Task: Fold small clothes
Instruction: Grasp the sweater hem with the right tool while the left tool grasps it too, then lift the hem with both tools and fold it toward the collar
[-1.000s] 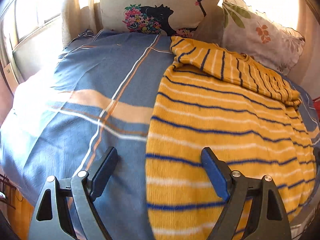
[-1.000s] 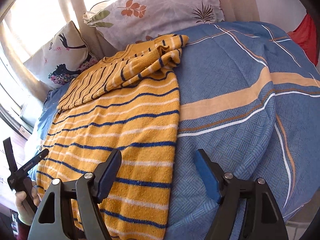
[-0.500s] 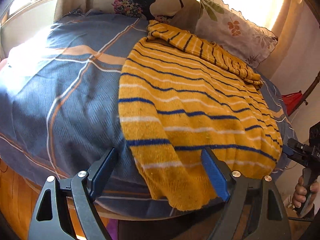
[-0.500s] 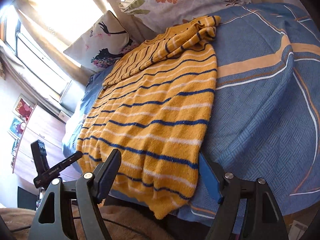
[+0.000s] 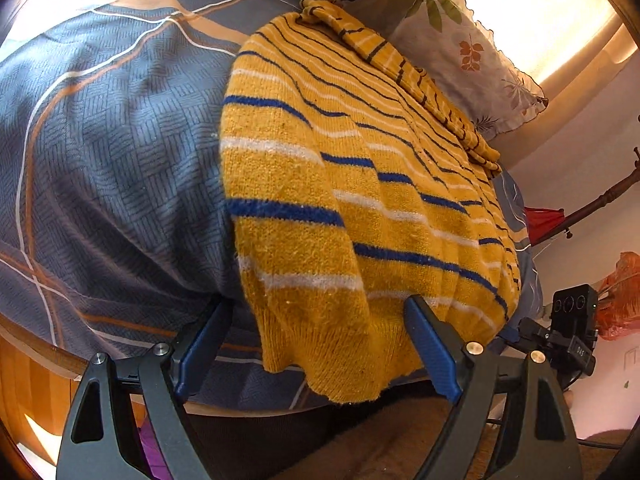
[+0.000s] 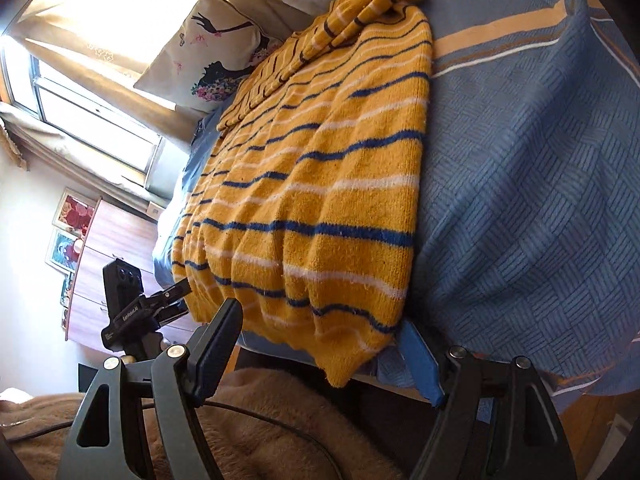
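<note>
A yellow sweater (image 5: pixel 344 184) with blue and white stripes lies flat on the bed, its sleeves folded across the far end. Its ribbed hem (image 5: pixel 340 352) hangs over the bed's near edge. My left gripper (image 5: pixel 316 346) is open at the hem's left corner, one finger on each side, pads not touching the knit. In the right wrist view the sweater (image 6: pixel 320 184) runs away from me. My right gripper (image 6: pixel 320 356) is open around the hem's right corner (image 6: pixel 340 360). Each gripper shows in the other's view: the right gripper (image 5: pixel 568 332) and the left gripper (image 6: pixel 136 312).
A blue checked blanket (image 5: pixel 104 152) covers the bed. Pillows (image 5: pixel 472 56) lean at the head end under a bright window (image 6: pixel 96 96). A wooden dresser (image 6: pixel 104 264) stands beyond the bed. Brown fuzzy fabric (image 6: pixel 260 432) lies just below the grippers. The bed's wooden rim (image 5: pixel 40 352) runs along the near edge.
Both grippers have sunk and tilted down toward the bed's near edge. The hem, earlier ahead of the fingers, now hangs between them. Both stay open.
</note>
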{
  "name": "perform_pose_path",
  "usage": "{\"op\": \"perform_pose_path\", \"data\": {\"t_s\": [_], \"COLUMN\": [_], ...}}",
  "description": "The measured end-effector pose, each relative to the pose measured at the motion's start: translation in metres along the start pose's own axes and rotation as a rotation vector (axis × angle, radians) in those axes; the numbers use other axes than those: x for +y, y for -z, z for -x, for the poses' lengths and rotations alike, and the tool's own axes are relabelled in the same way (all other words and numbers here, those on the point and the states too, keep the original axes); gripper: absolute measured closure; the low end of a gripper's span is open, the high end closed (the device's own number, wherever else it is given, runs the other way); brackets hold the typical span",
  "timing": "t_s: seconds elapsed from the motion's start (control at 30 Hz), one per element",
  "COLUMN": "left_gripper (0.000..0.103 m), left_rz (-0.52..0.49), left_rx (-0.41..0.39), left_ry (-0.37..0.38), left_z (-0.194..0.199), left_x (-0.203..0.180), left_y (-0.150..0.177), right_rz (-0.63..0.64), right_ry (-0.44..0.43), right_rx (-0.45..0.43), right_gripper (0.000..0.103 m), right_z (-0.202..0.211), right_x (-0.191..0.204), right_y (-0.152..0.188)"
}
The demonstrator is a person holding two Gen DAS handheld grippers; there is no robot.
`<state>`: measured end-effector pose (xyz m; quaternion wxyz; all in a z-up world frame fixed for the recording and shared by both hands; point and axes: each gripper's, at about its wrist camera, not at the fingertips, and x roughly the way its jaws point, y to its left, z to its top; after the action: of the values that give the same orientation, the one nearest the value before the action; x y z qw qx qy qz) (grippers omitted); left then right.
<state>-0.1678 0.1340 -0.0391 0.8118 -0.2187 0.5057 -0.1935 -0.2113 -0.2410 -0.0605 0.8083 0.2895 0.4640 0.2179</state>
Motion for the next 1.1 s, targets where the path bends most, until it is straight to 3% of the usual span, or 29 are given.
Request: {"op": "perform_pose_path", "data": {"t_s": [0.03,0.07,0.1,0.13,0.17,0.27,0.3,0.4,0.53,0.67,0.83,0.97,1.1], "left_gripper": [0.024,0.038,0.046,0.063,0.073,0.086,0.087,0.088,0.089,0.089,0.089,0.089,0.089], "left_rz": [0.001,0.001,-0.001,-0.005,-0.005,0.025,0.031,0.009,-0.044,-0.088,-0.09,-0.076,-0.092], "left_rx": [-0.007,-0.008,-0.006,-0.007,-0.007,-0.006,-0.007,-0.033,-0.061,-0.098,-0.168,-0.214,-0.266], "left_ry": [0.025,0.043,0.039,0.025,0.015,0.029,0.035,0.009,-0.029,-0.029,0.015,0.046,0.054], "left_z": [0.003,0.005,0.008,0.011,0.014,0.021,0.024,0.034,0.047,0.064,0.084,0.09,0.08], "left_x": [-0.002,-0.004,-0.006,-0.007,-0.007,-0.006,-0.006,-0.016,-0.036,-0.051,-0.058,-0.062,-0.074], "left_y": [0.0,-0.001,-0.001,-0.002,-0.002,-0.004,-0.004,-0.003,-0.002,-0.003,-0.018,-0.044,-0.081], "right_rz": [0.0,0.0,-0.003,-0.006,-0.01,-0.009,-0.006,0.025,0.077,0.156,0.234,0.267,0.306], "right_ry": [0.004,0.007,0.009,0.007,-0.001,-0.012,-0.012,-0.015,0.026,0.063,0.051,0.014,0.099], "right_rx": [0.012,0.031,0.044,0.05,0.053,0.059,0.065,0.083,0.079,0.063,-0.032,-0.142,-0.198], "right_gripper": [0.022,0.022,0.022,0.022,0.022,0.022,0.027,0.056,0.076,0.085,0.089,0.09,0.091], "right_z": [-0.004,-0.009,-0.013,-0.016,-0.019,-0.025,-0.025,-0.026,-0.018,-0.003,0.035,0.063,0.058], "right_x": [0.0,-0.001,-0.002,-0.003,-0.003,-0.002,-0.001,0.005,0.018,0.041,0.074,0.092,0.099], "right_y": [0.003,0.004,0.005,0.006,0.007,0.006,0.006,0.007,0.006,0.007,-0.001,-0.02,-0.056]}}
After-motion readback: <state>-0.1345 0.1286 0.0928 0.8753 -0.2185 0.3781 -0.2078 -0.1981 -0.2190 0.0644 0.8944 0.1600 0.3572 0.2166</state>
